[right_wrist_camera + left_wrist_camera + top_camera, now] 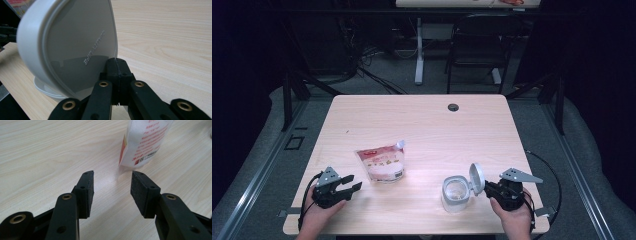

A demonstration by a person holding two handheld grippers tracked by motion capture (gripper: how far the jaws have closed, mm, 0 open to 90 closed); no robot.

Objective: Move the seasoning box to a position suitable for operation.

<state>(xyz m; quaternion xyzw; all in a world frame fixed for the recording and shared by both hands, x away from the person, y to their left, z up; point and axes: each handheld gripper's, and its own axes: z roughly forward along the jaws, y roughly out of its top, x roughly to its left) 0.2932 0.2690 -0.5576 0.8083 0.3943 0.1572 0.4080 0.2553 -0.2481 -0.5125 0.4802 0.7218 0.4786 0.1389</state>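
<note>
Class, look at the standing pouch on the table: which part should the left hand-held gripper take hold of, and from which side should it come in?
Probably the lower body of the pouch, approached level from the person's left. It stands upright on its base, and the left hand-held gripper already faces its near bottom corner with jaws open and empty, apart from it. The spout at the top corner looks too small for a firm hold.

Grey floor (257,150), black chair (477,45), dark room
</note>
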